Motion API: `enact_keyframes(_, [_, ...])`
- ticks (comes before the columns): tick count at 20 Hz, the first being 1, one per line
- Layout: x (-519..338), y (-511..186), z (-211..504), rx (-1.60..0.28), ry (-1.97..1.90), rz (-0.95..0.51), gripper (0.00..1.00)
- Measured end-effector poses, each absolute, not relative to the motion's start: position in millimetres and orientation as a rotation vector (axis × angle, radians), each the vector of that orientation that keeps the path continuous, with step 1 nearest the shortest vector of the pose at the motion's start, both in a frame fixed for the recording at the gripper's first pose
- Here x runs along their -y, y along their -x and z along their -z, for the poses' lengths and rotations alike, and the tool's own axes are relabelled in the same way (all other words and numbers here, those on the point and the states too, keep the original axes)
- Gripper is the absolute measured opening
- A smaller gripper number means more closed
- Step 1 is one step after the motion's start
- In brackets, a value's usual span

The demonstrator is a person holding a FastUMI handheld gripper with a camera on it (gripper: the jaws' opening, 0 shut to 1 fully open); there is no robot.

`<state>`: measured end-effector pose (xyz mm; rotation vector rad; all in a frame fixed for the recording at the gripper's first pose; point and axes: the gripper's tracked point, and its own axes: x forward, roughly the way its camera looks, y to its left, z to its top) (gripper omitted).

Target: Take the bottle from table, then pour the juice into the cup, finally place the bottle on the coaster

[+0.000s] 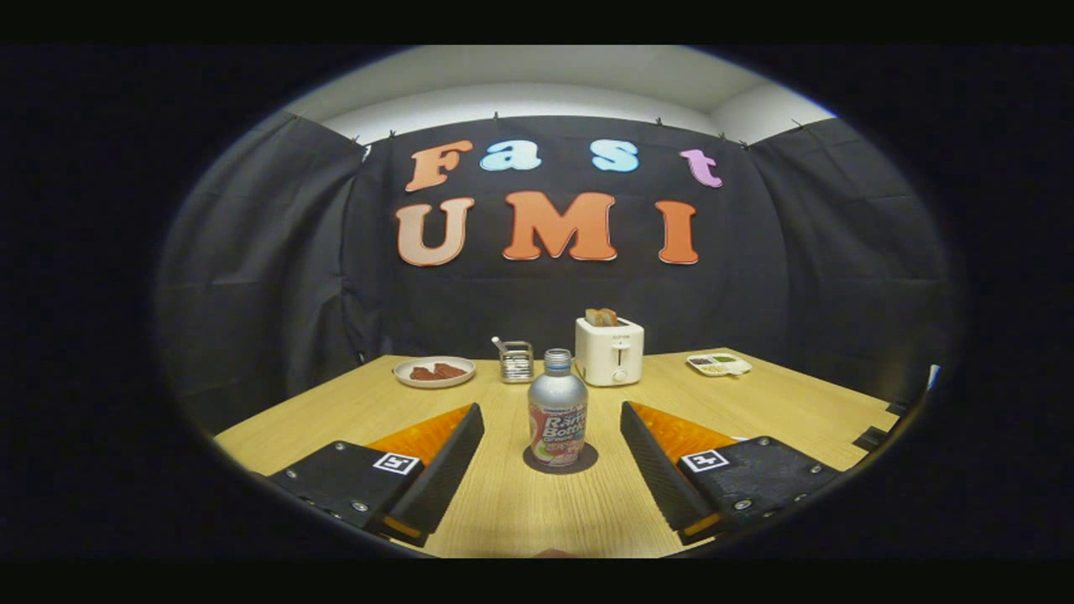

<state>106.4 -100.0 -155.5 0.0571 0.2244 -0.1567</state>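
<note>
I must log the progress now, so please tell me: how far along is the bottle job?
Done, it seems: the bottle stands upright on the dark coaster. In hand: nothing; the hand-held gripper is open, its fingers on either side of the bottle and clear of it. Left: whether juice was poured cannot be told.

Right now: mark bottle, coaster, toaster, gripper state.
bottle [557,419], gripper view, on its silver shoulder.
coaster [587,460], gripper view, on its dark rim.
toaster [610,352], gripper view, on its front.
gripper [552,419], open, bottle between fingers, untouched.
</note>
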Motion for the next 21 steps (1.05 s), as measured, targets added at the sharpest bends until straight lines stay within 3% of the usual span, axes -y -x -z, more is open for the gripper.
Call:
enact_keyframes(10, [88.2,-26.2,68.2,-0.038,-0.052,0.135,0.97])
enact_keyframes(21, [71.4,-10.4,70.8,-0.032,-0.037,0.076,0.97])
